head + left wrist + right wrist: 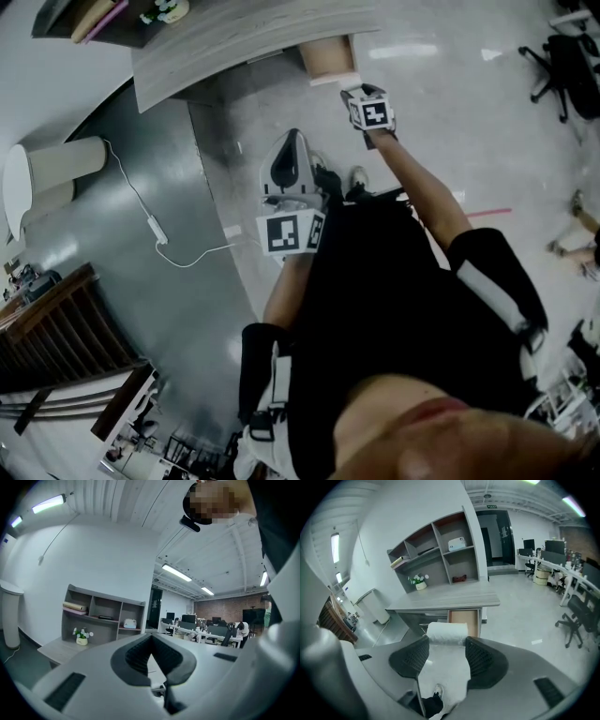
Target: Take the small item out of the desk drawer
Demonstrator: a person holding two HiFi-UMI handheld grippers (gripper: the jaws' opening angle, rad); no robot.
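Drawer (465, 619): inside unseen; white roll (447, 633) at the fingers' (410, 658) 12 o'clock covers its lower left.
Counter (234, 39): cut off at 12 o'clock in head view.

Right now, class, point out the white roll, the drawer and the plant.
Roll (447, 633): right gripper view, middle of its side.
Drawer (469, 619): right gripper view, its wooden face.
Plant (421, 586): right gripper view, its pot.
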